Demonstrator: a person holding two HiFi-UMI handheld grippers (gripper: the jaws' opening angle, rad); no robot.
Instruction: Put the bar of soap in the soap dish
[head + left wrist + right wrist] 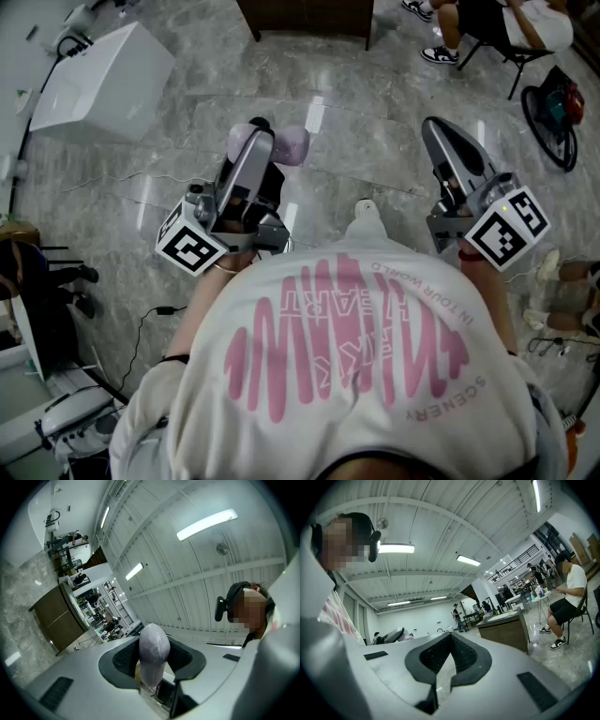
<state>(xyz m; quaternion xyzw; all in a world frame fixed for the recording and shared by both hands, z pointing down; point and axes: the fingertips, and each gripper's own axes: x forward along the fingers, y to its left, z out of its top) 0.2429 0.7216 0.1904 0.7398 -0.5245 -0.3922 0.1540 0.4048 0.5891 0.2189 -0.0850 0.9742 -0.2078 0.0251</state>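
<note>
- The grey marble floor [375, 141] fills the head view, with glare streaks across it.
- The person's white T-shirt [356, 366] with pink print takes up the lower part of that view.
- A white box-like unit [103, 84] stands on the floor at the upper left, and a dark wooden cabinet [305, 17] at the top edge.
- A seated person [567, 592] in a white top and dark shorts sits on a chair beyond the right gripper.
- The left gripper [262, 141] is held out in front of the chest and tilts upward; its jaws are clamped on the bar of soap.
- The right gripper [433, 127] is held out level, well apart from the left; its jaw tips meet with nothing between them.
- A marker cube [190, 246] sits at the back of the left gripper and another [507, 228] on the right.
- The bar of soap [154, 651], pale lavender and rounded, stands on edge between the left gripper's black pads, its top poking past them, above the floor.
</note>
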